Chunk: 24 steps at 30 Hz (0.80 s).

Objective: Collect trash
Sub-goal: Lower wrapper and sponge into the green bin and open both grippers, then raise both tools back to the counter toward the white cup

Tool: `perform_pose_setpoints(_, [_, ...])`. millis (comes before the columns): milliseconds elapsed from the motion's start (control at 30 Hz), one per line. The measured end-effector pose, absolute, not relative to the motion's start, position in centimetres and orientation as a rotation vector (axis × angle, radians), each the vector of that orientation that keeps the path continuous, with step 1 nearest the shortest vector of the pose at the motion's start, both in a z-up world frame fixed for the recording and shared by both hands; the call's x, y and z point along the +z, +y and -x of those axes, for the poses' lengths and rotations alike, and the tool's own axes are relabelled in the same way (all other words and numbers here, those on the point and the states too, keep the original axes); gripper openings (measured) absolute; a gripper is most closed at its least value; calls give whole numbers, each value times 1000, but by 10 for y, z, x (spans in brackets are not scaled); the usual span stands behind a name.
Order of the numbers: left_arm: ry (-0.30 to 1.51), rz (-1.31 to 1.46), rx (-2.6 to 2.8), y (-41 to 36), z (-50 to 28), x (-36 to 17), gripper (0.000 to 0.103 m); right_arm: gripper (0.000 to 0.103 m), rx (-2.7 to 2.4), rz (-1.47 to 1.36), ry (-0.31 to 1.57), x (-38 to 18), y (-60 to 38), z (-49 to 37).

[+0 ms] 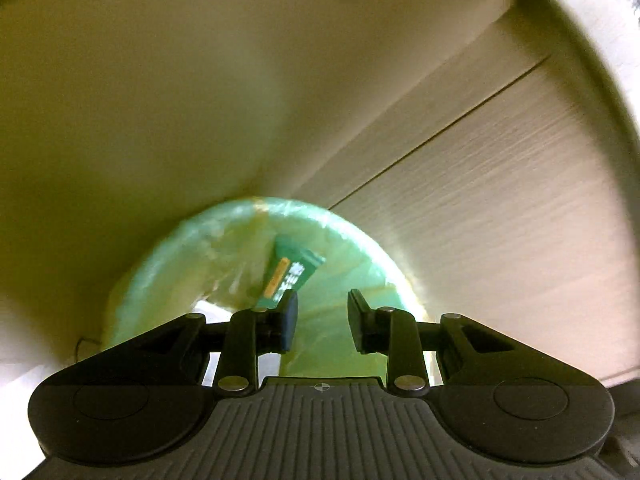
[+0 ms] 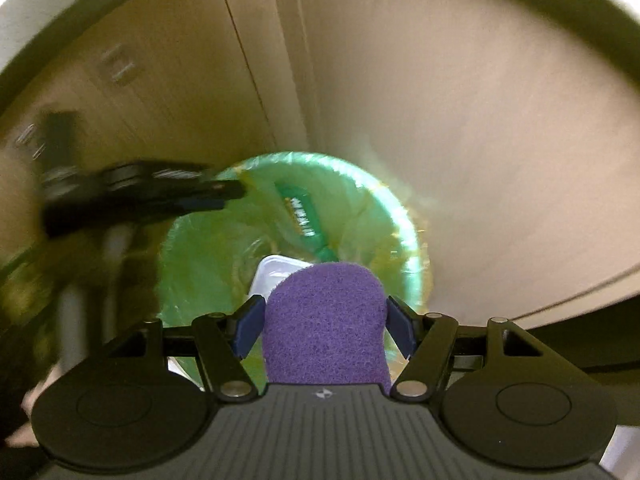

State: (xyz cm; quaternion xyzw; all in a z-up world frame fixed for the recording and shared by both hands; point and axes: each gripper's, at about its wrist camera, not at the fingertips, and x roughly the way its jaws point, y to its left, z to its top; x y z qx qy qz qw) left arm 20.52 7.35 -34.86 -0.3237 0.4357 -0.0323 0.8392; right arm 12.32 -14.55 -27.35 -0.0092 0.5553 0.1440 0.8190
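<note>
Trash here is a purple scouring pad, a green wrapper and a white piece, all placed with respect to one landmark: the round bin with its pale green liner bag. The bin stands on a pale floor, close against wood-grain cabinet panels.

From the right wrist view, the right gripper hangs above the bin's near edge, pointing steeply down into it. Its blue pads press on both sides of the scouring pad, which stands upright between them and hides part of the bin's opening. The pad is clamped, above the bin rather than in it.

The green wrapper, with white lettering and an orange stripe, lies inside the bin, leaning against the liner towards the far side. The white piece sits lower in the bin, nearer the middle, partly covered by the scouring pad; what it is cannot be told.

The left gripper also points down at the bin's mouth. Its jaws stand apart with nothing between them, and the wrapper lies beyond and below the left finger, apart from it. In the right wrist view the same gripper shows as a dark blurred shape reaching over the bin's left rim.
</note>
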Motion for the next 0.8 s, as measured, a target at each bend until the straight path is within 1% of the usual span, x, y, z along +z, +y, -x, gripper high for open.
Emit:
perform_pose_setpoints(133, [930,701,-59,90,-177,-340,31,66,346,-43,1234,-299,-125,-155])
perform_pose_setpoints(267, [948,702,-51,103,-167,-331,31,67,389,-126,1334,-334,-102,-188])
perform_pose_setpoints(367, [945,697,-52,118,-157,-320,31,67,354,-153,1388,-348,-93,-204])
perform_pose_setpoints(600, [971,683,-26,125,-148,-311,31,71,324,-326,1405,-336,-107,-217])
perform_pose_setpoints(700, [972,672,-54,118,-142,-296,31,71,303,-323,1404,-327,-113,-216])
perform_pose_setpoints(800, [978,649,-93,107,-138,-273,31,71,309,-329,1379,-306,-120,-209])
